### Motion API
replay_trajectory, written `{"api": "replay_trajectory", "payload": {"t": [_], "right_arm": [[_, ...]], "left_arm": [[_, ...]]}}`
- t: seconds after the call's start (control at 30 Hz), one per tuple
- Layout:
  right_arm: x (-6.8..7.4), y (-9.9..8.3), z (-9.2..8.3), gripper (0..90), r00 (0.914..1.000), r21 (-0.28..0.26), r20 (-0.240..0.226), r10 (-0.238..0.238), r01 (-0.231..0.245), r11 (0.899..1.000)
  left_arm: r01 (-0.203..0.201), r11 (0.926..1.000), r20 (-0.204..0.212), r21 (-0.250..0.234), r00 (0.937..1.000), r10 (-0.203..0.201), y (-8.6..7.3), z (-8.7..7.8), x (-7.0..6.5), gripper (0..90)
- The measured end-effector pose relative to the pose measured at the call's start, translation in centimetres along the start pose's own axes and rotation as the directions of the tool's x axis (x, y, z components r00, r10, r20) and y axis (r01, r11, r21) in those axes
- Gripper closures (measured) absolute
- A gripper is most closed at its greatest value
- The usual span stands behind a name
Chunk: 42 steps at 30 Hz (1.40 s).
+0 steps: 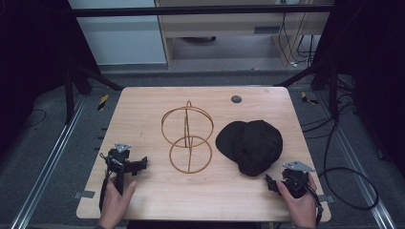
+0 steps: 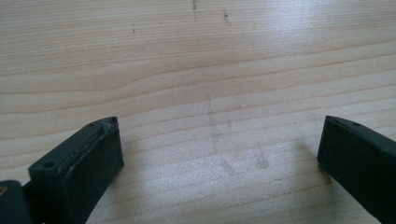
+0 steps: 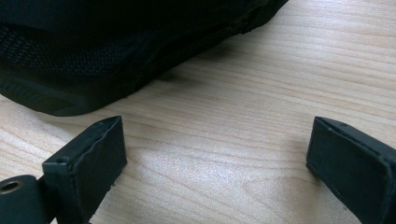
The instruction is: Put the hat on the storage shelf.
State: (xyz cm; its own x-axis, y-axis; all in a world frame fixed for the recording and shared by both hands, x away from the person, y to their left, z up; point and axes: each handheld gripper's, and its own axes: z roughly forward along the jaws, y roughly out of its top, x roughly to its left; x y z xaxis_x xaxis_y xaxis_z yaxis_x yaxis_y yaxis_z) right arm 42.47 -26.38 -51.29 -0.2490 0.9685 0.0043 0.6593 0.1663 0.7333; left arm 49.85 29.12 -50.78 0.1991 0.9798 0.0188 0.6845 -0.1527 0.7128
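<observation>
Left hand-held gripper (image 2: 219, 149): jaws spread, empty, low over the desk (image 1: 143, 109). Right hand-held gripper (image 3: 217, 154): jaws spread, empty, near the cap (image 1: 250, 145). Wire stand (image 1: 187, 136) upright at centre, beside the cap.

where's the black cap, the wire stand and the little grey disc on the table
black cap (image 1: 255, 145), high view, on the crown's top
wire stand (image 1: 190, 166), high view, on the lower ring's front rim
grey disc (image 1: 236, 99), high view, on its centre
</observation>
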Motion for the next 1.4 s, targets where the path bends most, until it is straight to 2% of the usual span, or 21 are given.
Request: {"api": "replay_trajectory", "payload": {"t": [0.17,0.27,0.33,0.4,0.53,0.77,0.8,0.87,0.9,0.93,1.1,1.13,1.27,1.4], "right_arm": [[0.1,0.0,0.0,4.5,1.0000,0.001,0.005,0.004,-0.004,1.000],[0.0,0.1,-0.1,5.2,0.9999,0.005,-0.006,0.010,-0.010,1.000],[-0.2,0.2,-0.5,6.9,0.9994,0.019,-0.031,0.018,-0.017,1.000],[-0.5,0.3,-1.3,7.5,0.9987,0.028,-0.041,0.031,-0.030,0.999],[-0.7,0.8,-2.3,8.7,0.9987,0.033,-0.037,0.036,-0.035,0.999],[-1.1,2.1,-3.5,10.8,0.9998,0.080,-0.019,-0.010,0.011,0.997],[-1.2,2.9,-4.0,11.0,0.9993,0.096,-0.023,-0.030,0.032,0.995],[-1.2,3.3,-4.3,11.0,0.9989,0.105,-0.030,-0.036,0.039,0.994],[-1.1,4.3,-4.9,11.2,0.9975,0.118,-0.038,-0.060,0.064,0.991],[-1.1,4.3,-4.9,11.2,0.9975,0.118,-0.038,-0.060,0.064,0.991],[-0.6,7.6,-6.7,13.2,0.9896,0.138,-0.056,-0.133,0.139,0.981],[-0.6,7.6,-6.7,13.2,0.9896,0.138,-0.056,-0.133,0.139,0.981],[-0.4,10.0,-7.6,15.3,0.9818,0.154,-0.050,-0.183,0.189,0.970],[-0.2,12.1,-7.9,17.6,0.9761,0.154,-0.052,-0.211,0.217,0.964]], "left_arm": [[-0.005,1.0000,0.006,0.000,1.0000,0.005,0.0,0.0,0.1,0.0],[-0.022,0.9998,0.021,0.000,0.9995,0.022,0.0,0.0,0.2,0.0],[-0.026,0.9996,0.025,0.000,0.9993,0.026,0.1,0.0,0.3,0.0],[-0.045,0.9990,0.047,-0.002,0.9979,0.045,0.0,0.0,0.5,0.0],[-0.054,0.9986,0.055,-0.002,0.9970,0.054,0.0,0.0,0.6,0.0],[-0.054,0.9985,0.055,-0.001,0.9970,0.054,0.1,0.1,0.6,0.0],[-0.054,0.9985,0.055,-0.001,0.9970,0.054,0.1,0.1,0.6,0.0],[-0.054,0.9985,0.055,-0.001,0.9970,0.054,0.1,0.1,0.6,0.0],[-0.053,0.9986,0.054,-0.001,0.9971,0.053,0.1,0.1,0.6,0.0],[-0.053,0.9986,0.054,-0.001,0.9971,0.053,0.1,0.1,0.6,0.0],[-0.054,0.9986,0.053,-0.001,0.9971,0.054,0.0,0.0,0.6,0.0],[-0.054,0.9986,0.053,-0.001,0.9971,0.054,0.0,0.0,0.6,0.0],[-0.054,0.9985,0.054,-0.002,0.9971,0.054,0.0,0.0,0.6,0.0],[-0.054,0.9985,0.054,-0.001,0.9971,0.054,0.0,0.0,0.5,0.0]]}}
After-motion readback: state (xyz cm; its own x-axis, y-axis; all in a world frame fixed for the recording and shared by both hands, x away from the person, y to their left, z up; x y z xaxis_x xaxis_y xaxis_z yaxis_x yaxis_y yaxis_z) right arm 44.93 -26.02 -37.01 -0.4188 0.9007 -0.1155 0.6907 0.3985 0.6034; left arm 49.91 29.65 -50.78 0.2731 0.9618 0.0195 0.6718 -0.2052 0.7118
